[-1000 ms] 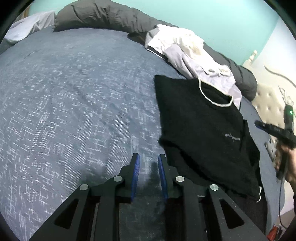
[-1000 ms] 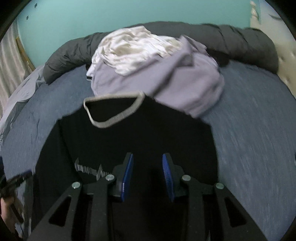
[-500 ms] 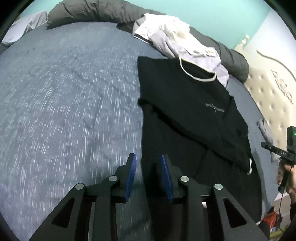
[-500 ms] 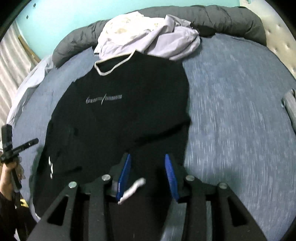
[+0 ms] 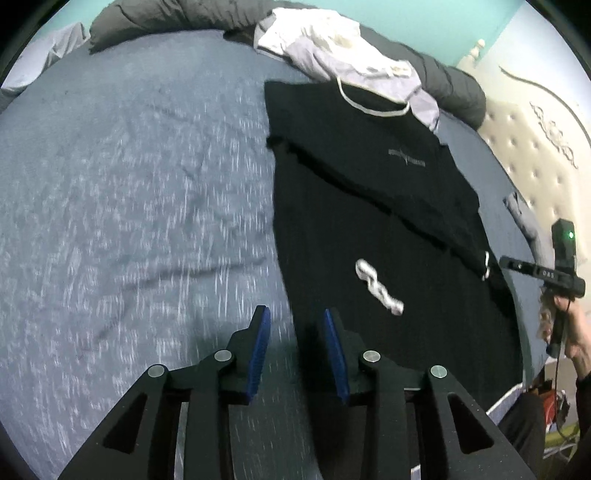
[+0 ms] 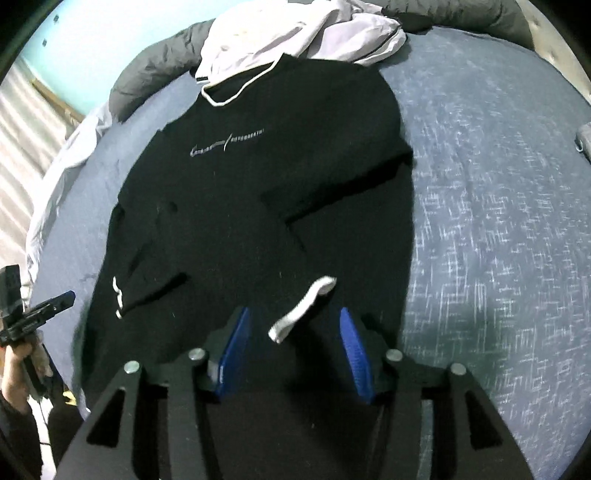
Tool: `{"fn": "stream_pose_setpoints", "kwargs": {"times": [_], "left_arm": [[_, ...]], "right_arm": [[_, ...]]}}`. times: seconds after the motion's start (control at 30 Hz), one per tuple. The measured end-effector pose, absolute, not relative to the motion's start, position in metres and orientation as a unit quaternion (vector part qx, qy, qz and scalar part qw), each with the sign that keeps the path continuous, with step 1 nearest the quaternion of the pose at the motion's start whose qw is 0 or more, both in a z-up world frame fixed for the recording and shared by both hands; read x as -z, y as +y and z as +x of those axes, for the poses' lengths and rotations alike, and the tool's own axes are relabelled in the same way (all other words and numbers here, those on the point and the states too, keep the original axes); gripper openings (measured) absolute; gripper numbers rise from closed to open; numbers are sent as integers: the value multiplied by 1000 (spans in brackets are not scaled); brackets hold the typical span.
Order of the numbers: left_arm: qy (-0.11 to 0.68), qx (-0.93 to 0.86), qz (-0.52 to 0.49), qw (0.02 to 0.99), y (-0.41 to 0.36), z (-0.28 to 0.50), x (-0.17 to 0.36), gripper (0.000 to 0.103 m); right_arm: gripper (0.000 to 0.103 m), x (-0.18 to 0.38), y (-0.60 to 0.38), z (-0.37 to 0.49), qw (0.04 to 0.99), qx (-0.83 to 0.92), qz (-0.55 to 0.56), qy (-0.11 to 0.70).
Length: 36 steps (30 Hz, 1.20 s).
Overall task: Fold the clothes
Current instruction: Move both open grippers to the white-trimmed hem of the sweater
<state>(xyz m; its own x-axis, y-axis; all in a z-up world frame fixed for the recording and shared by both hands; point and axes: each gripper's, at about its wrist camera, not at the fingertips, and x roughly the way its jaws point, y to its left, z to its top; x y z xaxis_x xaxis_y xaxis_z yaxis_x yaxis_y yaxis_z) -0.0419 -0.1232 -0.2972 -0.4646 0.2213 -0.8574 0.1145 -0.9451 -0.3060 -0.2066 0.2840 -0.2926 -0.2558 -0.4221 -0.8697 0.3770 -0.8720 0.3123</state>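
A black shirt [image 5: 369, 206] with a white-trimmed collar and grey chest lettering lies flat on the blue bed [image 5: 129, 184], both sleeves folded in over its front. A white cuff [image 6: 303, 308] rests on the lower part of the shirt. My left gripper [image 5: 295, 314] is open over the shirt's left edge near the hem, one finger above the bedspread and one above the cloth. My right gripper [image 6: 293, 317] is open over the lower shirt [image 6: 258, 166], with the white cuff lying between its fingers. Each gripper shows at the edge of the other's view, the right gripper [image 5: 508, 263] and the left gripper [image 6: 68, 295].
A heap of lilac and white clothes [image 5: 332, 48] lies just beyond the collar, against a rolled dark grey duvet [image 5: 166, 18]. A cream tufted headboard [image 5: 535, 147] stands to the right. Bare bedspread spreads left of the shirt. A person's hand [image 5: 576, 332] holds the right gripper.
Both grippers have drawn back from the collar end toward the hem, so the whole shirt now shows. The white cuff has come into view, and the right fingers stand wider apart.
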Motion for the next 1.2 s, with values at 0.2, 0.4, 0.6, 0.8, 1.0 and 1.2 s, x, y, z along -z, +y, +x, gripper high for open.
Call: {"fn": "stream_pose_setpoints", "kwargs": {"times": [0.2,0.4,0.6,0.8,1.0,1.2], "left_arm": [[-168,-827,-536,37,-117,-31,312,35],[-165,-817,-551,46,-109,-20,318,35],[-165,-805,-567,56,-99,-1,319,48],[-183,-786,-586,68,-93,17,324,50],[-205,-777,-590,77,-89,32,326,54],[-208,-774,-592,80,-86,45,326,54]], "right_arm": [[52,302,291,-199,243,789,563,-34],[52,301,304,-174,249,775,580,-18],[52,299,328,-139,253,760,598,-11],[57,297,352,-107,255,745,616,-16],[59,301,363,-80,262,729,631,-28],[59,304,365,-65,267,720,640,-31]]}}
